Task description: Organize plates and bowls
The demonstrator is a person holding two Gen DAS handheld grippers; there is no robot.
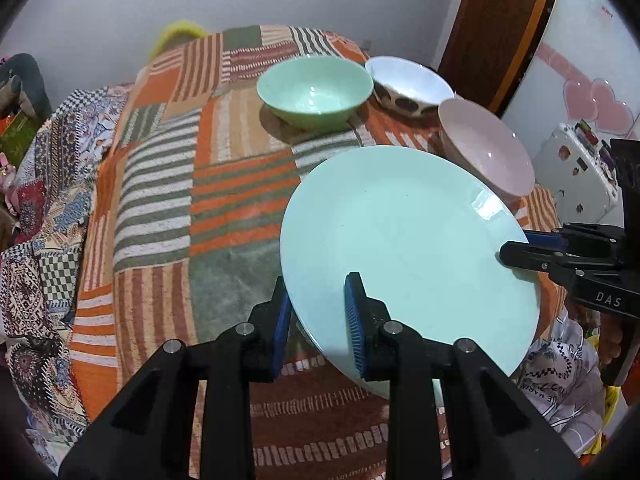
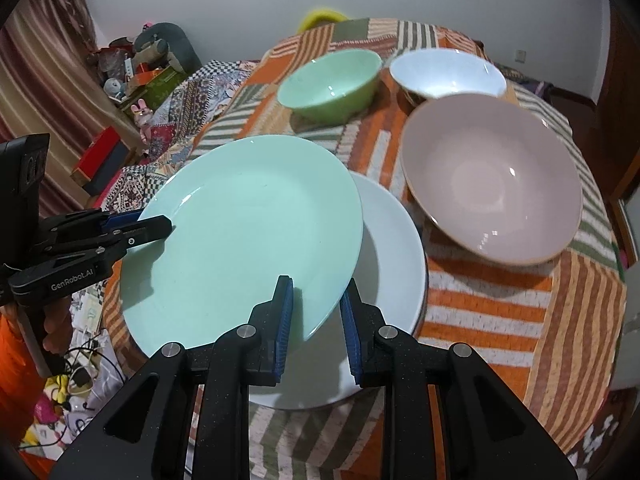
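Item: 1 mint plate point(image 2: 240, 232), clamped at opposite rim edges by the left gripper point(image 1: 316, 320) and right gripper point(image 2: 316, 320), fingers closed on it, held tilted just above the white plate point(image 2: 396, 248). Step: stacking plates; next, likely lower level onto the white plate, then release.

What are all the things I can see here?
Mint plate: one, pale green, tilted, held over the white plate.
White plate: one, white, flat on the cloth under the mint plate.
Green bowl: one, green, far side.
White bowl: one, white with dark spots outside, beside the green bowl.
Pink bowl: one, pink, right of the plates.
Cloth: one, orange striped patchwork, under everything.
Left tool: black, blue pads, shut on the mint plate's rim.
Right tool: same, shut on the opposite rim.
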